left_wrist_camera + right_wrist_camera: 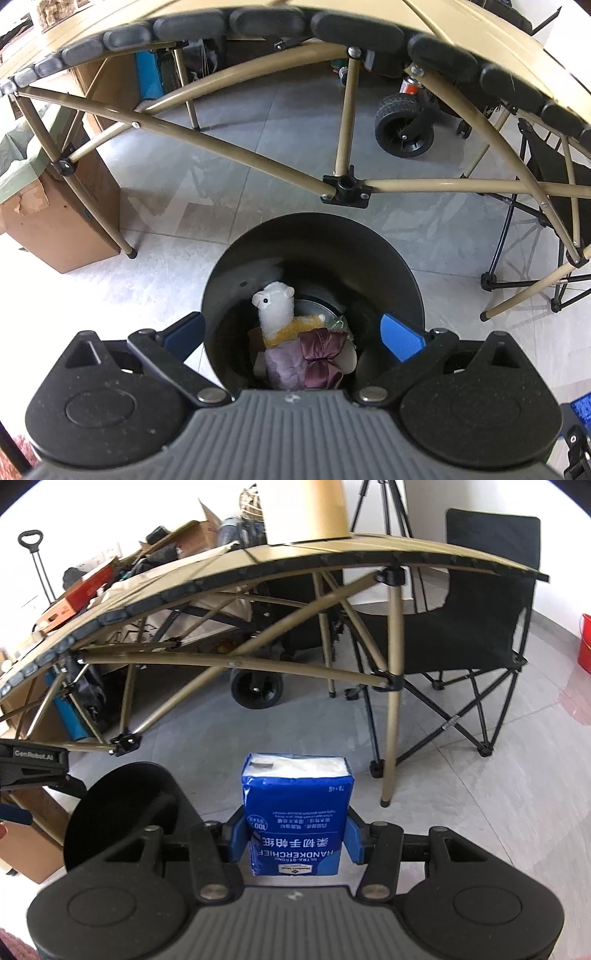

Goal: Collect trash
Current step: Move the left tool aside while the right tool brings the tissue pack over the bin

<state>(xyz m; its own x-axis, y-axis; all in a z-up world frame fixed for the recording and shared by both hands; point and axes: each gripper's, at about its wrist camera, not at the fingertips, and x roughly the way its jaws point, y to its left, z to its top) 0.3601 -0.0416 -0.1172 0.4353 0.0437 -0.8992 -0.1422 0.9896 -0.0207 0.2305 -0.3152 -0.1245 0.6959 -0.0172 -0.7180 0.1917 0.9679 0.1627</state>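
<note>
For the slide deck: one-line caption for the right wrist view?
Right gripper clamps a blue tissue pack beside the black bin.

Black gripper (291, 332) bodies, blue ribbed pads (400, 336), grey grooved housing, silver screws

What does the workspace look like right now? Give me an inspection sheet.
Surface: grey tiled floor; folding table above.
Job's things: black bin on the floor holds a plush toy and purple fabric; tissue pack still outside it.
Clutter: cardboard box, wheel.
Grippers: left gripper open over the bin; right gripper shut on the tissue pack.
Cables: nothing seen.
Surroundings: black camp chair, red bucket.
</note>
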